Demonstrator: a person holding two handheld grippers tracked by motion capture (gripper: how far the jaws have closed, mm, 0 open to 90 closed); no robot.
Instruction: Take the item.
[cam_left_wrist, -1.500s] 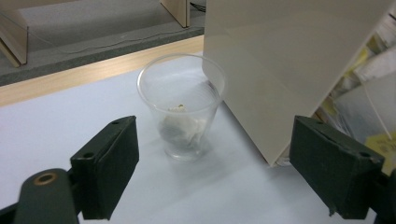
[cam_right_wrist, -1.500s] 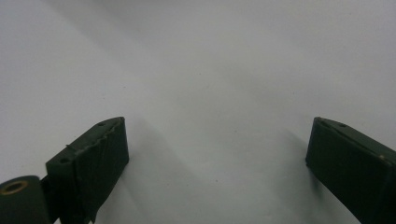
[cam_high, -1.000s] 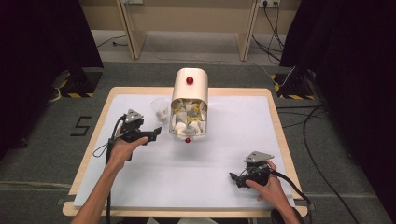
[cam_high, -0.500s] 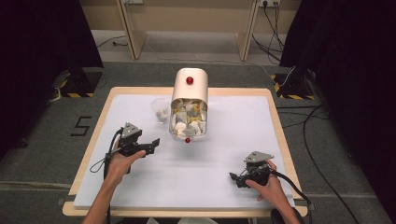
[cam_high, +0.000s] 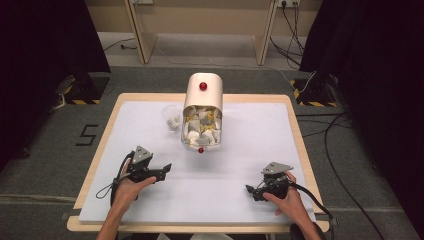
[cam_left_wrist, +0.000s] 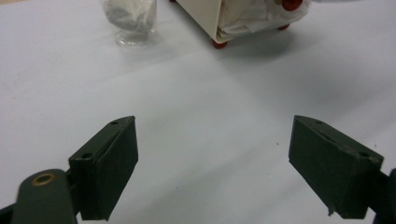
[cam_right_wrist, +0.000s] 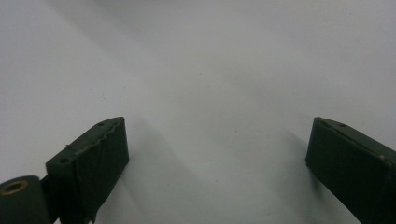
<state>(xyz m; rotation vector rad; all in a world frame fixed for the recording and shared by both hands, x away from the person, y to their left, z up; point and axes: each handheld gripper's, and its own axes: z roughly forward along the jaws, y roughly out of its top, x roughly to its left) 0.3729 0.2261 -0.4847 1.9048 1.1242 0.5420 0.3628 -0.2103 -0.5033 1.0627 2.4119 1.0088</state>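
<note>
Cream-coloured and round-topped, the dispenser box (cam_high: 202, 112) is our landmark in the high view: it stands at the far middle of the white table (cam_high: 250, 190), its clear front stuffed with white and yellowish packets, a red knob on top and another at the bottom edge. A small clear cup (cam_high: 171, 118) with something white inside sits just left of the box. We've got the left gripper (cam_high: 162, 170) well short of the box on its near-left and the right gripper (cam_high: 250, 190) off to its near-right, close to the table's front edge. In the left gripper view, our jaws are spread wide with nothing between them, the cup (cam_left_wrist: 130, 21) and the box's red-footed corner (cam_left_wrist: 233, 23) up ahead. In the right gripper view, jaws also spread, just bare tabletop. Looks to us like the approach stage; next we'd need to carry the left gripper forward toward the box or cup.
</note>
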